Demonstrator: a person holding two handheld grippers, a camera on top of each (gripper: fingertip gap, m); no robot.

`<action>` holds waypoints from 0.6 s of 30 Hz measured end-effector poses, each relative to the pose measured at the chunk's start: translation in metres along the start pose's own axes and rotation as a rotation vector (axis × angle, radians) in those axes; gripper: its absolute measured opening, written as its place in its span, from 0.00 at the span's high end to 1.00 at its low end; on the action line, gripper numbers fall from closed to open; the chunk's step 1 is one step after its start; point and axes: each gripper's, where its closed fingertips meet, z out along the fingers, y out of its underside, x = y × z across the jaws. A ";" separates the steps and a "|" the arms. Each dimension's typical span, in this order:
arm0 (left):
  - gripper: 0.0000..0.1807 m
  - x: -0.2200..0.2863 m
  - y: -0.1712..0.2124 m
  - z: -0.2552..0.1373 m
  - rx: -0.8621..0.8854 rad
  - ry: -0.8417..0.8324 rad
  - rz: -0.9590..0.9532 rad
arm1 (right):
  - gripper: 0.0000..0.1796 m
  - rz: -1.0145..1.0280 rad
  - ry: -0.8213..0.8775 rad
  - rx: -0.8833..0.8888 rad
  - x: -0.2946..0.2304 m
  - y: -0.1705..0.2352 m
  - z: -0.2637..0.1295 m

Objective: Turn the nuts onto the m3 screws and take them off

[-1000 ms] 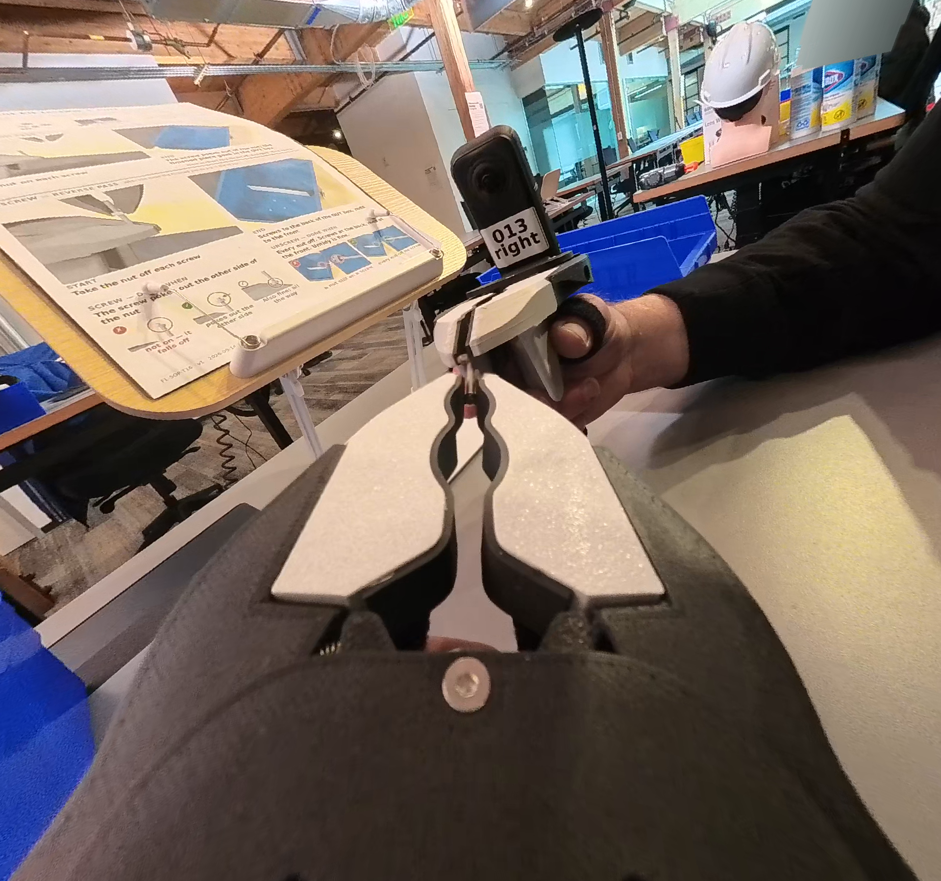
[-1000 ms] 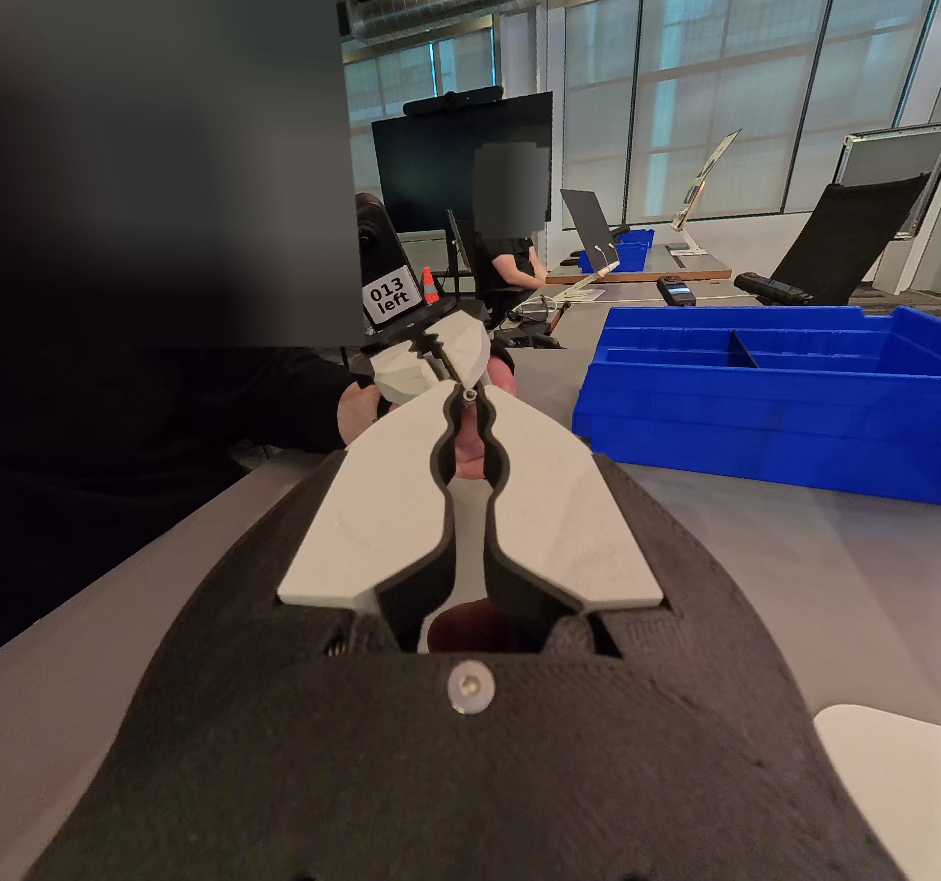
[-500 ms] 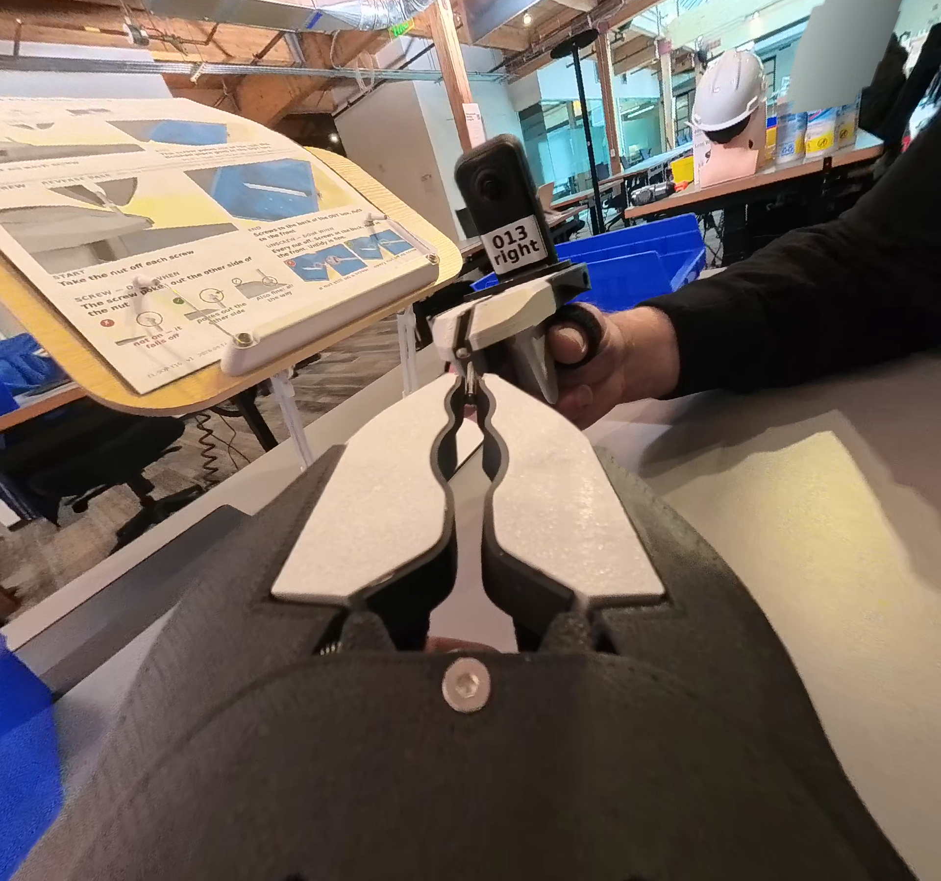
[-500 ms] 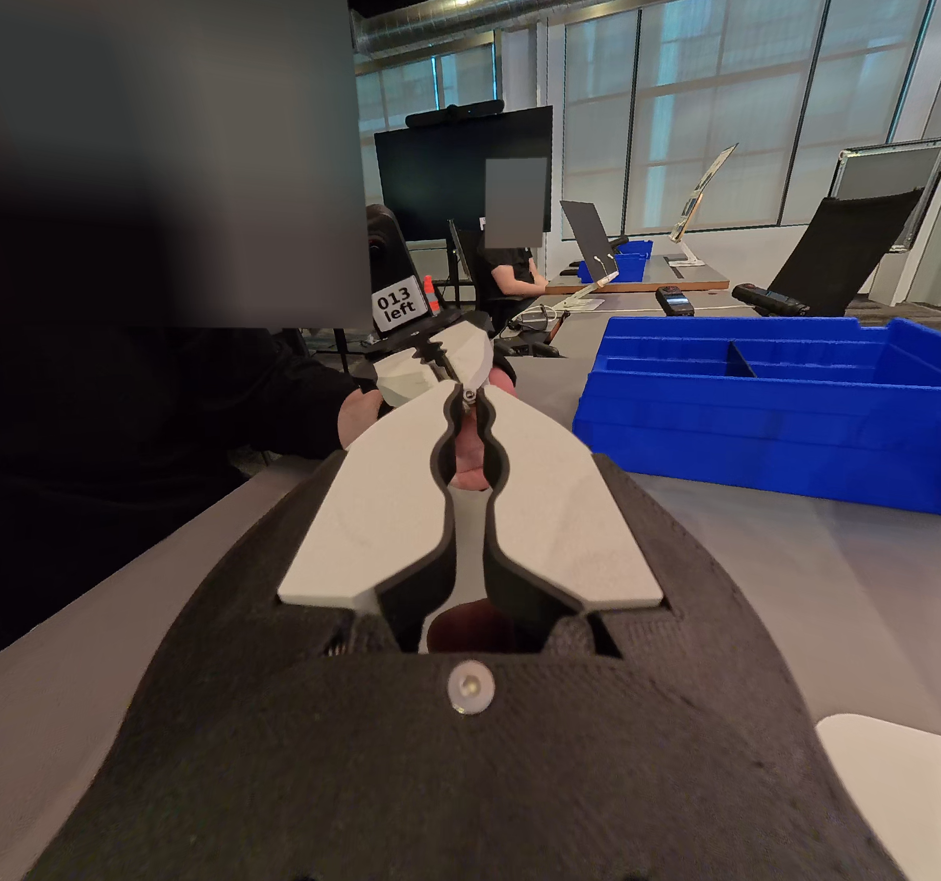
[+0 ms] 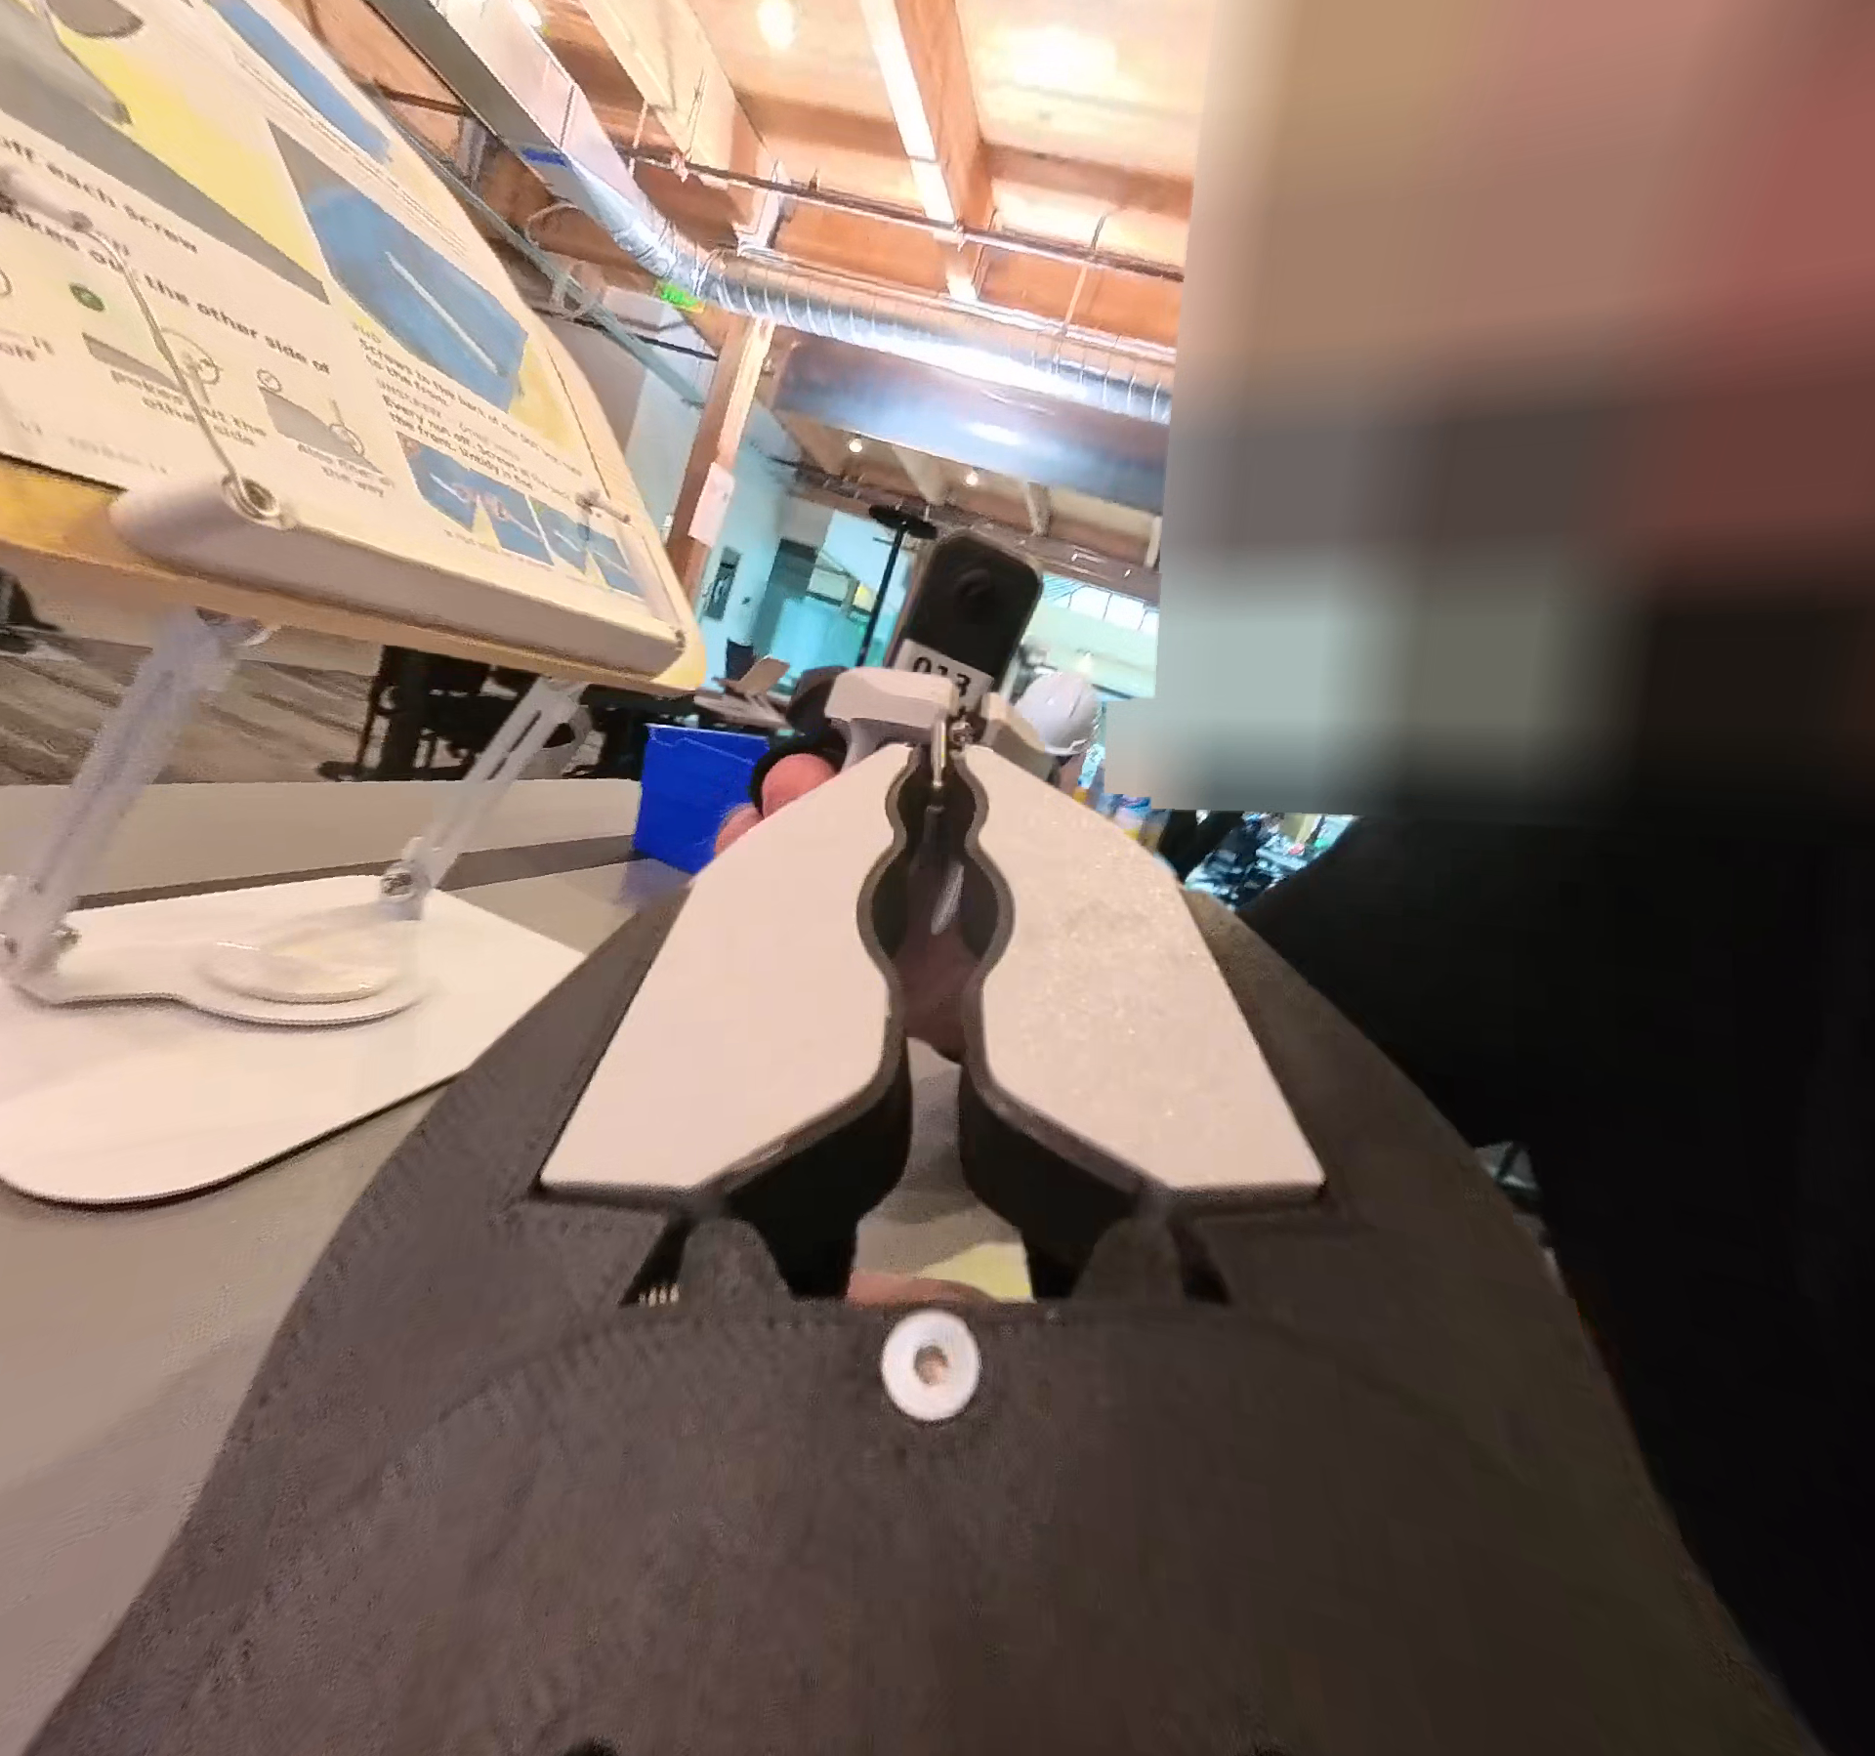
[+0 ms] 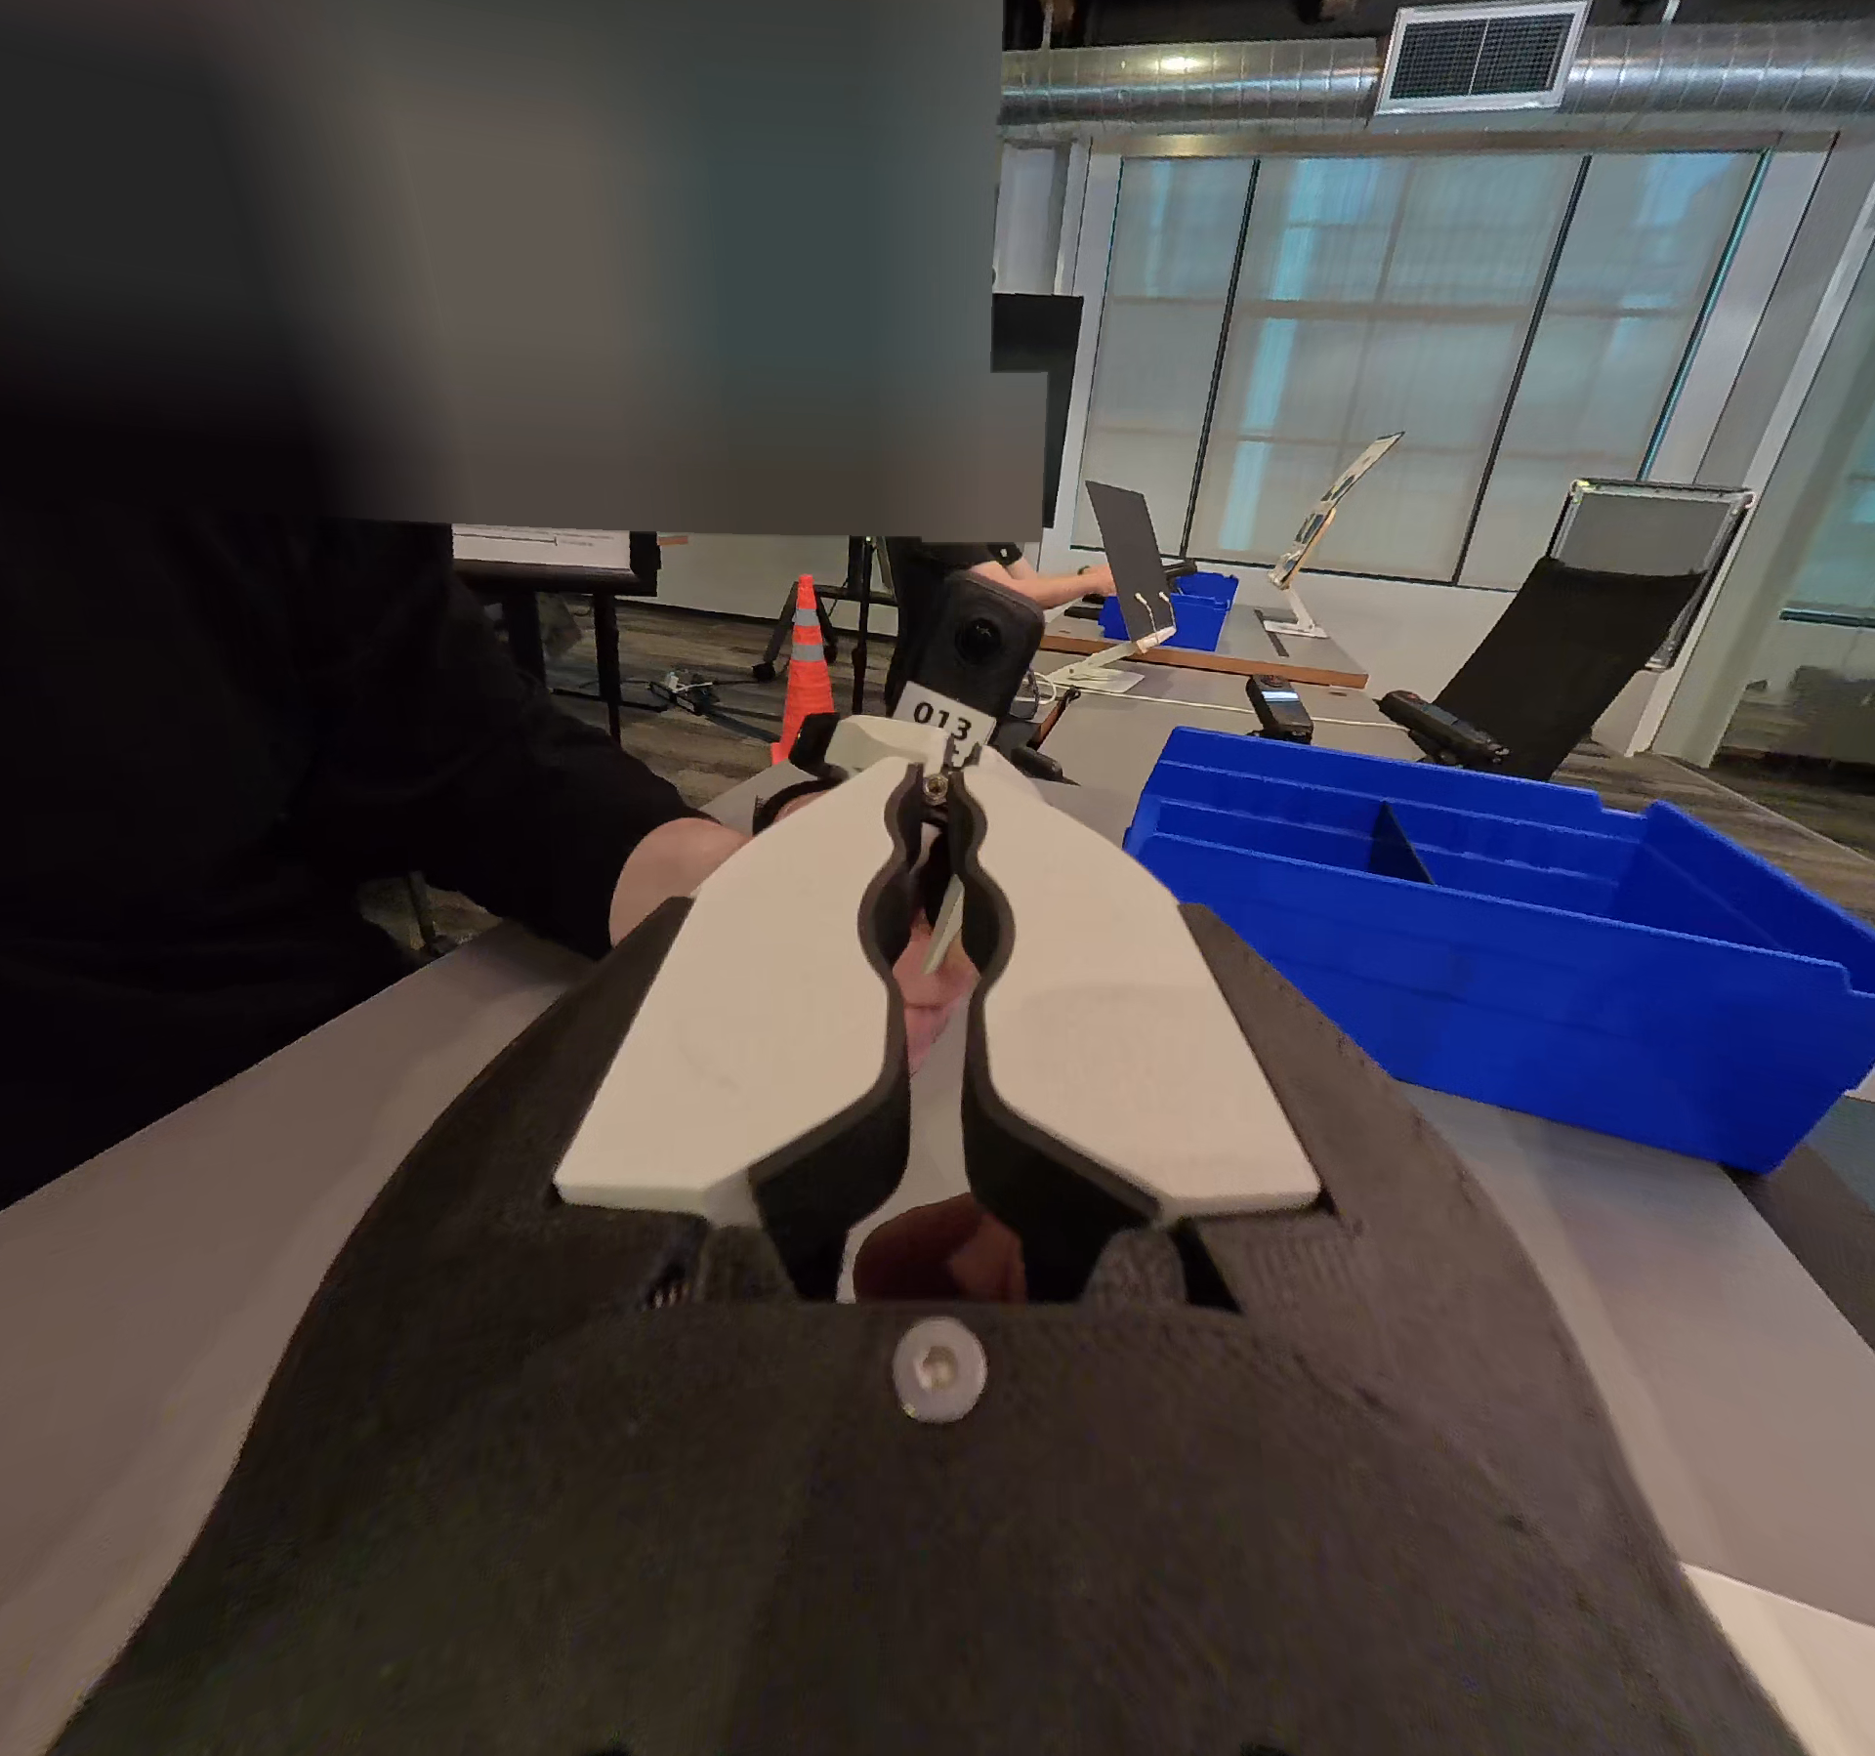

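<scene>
Both grippers swung round — tips together.

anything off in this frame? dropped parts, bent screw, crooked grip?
Nothing stands out. Left gripper and right gripper meet tip to tip above the table, both shut on the small screw; it is too small to tell whether it is bent. No loose parts show on the table; the blue bin sits upright.
</scene>
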 end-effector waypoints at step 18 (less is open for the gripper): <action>0.98 0.007 0.004 0.005 0.049 0.114 -0.198 | 0.98 -0.032 0.013 0.029 -0.002 -0.004 0.001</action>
